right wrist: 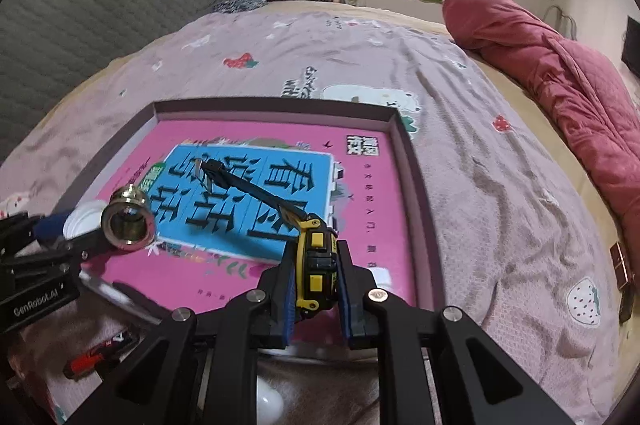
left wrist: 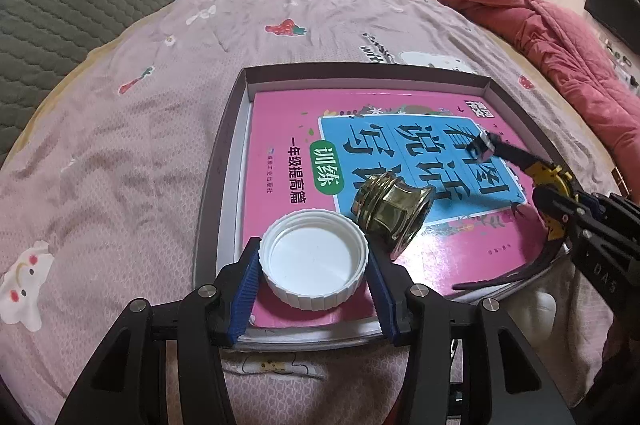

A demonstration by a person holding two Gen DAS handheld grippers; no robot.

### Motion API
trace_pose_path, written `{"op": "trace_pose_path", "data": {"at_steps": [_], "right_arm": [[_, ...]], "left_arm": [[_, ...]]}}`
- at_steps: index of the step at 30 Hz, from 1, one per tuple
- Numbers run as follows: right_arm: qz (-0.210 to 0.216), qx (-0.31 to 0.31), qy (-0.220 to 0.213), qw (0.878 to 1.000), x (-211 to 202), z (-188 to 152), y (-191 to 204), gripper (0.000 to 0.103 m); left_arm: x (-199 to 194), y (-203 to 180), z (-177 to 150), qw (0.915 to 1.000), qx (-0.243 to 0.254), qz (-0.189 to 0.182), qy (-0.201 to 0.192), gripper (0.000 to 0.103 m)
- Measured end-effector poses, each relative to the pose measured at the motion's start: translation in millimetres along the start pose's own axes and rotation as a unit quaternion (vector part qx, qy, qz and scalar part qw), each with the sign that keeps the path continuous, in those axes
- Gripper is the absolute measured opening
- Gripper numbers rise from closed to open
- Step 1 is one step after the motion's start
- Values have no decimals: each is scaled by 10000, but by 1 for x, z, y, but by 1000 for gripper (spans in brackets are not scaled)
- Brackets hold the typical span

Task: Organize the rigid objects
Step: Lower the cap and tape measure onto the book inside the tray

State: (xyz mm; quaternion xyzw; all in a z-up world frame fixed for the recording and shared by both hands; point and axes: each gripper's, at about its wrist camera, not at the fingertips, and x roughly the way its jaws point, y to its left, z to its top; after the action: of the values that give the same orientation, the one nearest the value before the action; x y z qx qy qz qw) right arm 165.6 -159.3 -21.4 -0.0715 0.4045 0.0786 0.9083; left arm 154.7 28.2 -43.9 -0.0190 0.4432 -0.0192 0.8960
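Blue-padded fingers of our left gripper sit nearest, closed on a white plastic lid held open side up, just over the near edge of a pink book that lies in a shallow box tray on the bed. We judge the lid light, stiff and ribbed at the rim, so the side grip across its width should hold; squeezing harder could flex it. Just beside it, on the book, a brass fitting lies on its side, flange toward the right wrist camera; we judge it heavy for its size, hard and smooth, likely to roll, best taken across the narrow waist between flange and thread. Our right gripper is clamped narrow on a yellow-and-black tape measure, pads on its flat sides, with the blade run out over the book and its hook end near the blue title panel. Case is rigid and fairly weighty, grip looks secure; the blade is springy, thin-edged, may snap back. Whether the blade tip touches the cover we cannot tell.
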Motion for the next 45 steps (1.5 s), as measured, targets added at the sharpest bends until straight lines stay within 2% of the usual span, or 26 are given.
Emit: {"op": "trace_pose_path", "data": {"at_steps": [6,23,45], "right_arm": [[-27,-189,181,9997,-2,0,4,18],[54,-43,332,9994,-1,0,-3,18],[273,55,181,9994,-10,-1,-6,21]], "left_arm": [[0,-1,-1,10000,20,12,-23,52],[5,-3,1,9999,57,102,-57,52],[-2,-1,-1,9996,-96,253,-62,52]]}}
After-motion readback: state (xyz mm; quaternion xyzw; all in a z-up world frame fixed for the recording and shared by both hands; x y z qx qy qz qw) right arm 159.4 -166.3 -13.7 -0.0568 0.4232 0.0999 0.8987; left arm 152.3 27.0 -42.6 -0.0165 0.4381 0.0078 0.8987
